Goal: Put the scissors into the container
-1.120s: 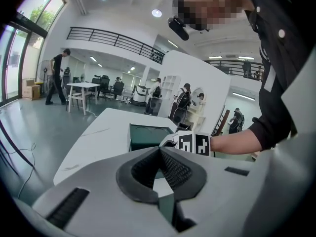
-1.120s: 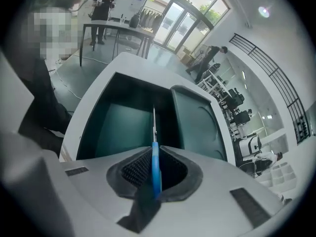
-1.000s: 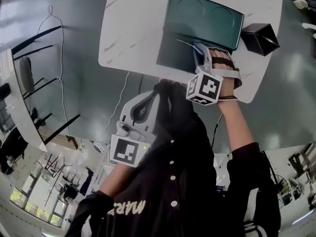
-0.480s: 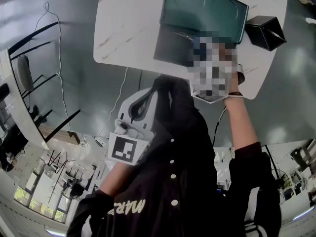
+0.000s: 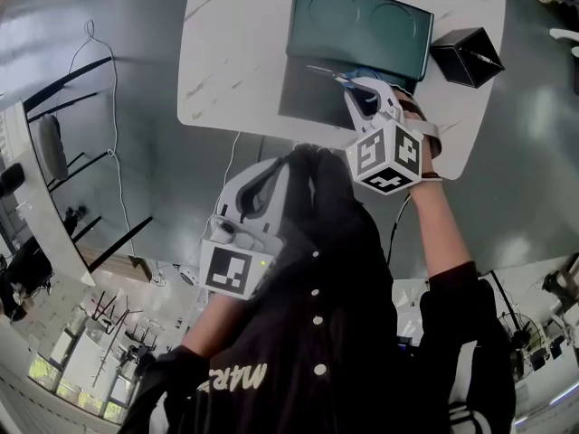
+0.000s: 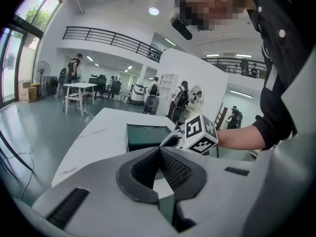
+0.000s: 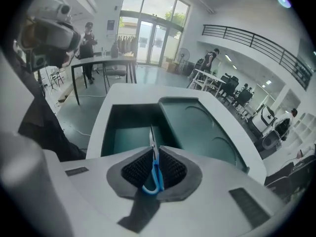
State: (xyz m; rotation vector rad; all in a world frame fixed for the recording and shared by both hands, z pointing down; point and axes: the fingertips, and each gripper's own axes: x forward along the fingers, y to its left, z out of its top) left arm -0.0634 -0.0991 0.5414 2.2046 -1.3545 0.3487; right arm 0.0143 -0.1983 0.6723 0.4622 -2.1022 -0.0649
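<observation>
The scissors point(image 7: 154, 168), blue-handled with silver blades, are clamped between the pads of my right gripper point(image 7: 154, 154). Its jaws have just been closing, and the scissors sit between them. The blades point(image 5: 326, 71) point out over the dark green container point(image 5: 308, 102), an open box with its lid point(image 5: 362, 25) folded back on the white table point(image 5: 235, 43). In the right gripper view the container's hollow point(image 7: 123, 132) lies just below the blade tips. My left gripper point(image 5: 262, 183) hangs off the table near the person's body, its jaws point(image 6: 159, 154) shut on nothing.
A small black box point(image 5: 461, 55) with a thin stick across it stands at the table's right end, beside the lid. The table's near edge runs just below the container. Grey floor, cables and a black rack lie to the left.
My right gripper has risen a little and rolled, and the scissors now hang above the container's open half. The left gripper has stayed put.
</observation>
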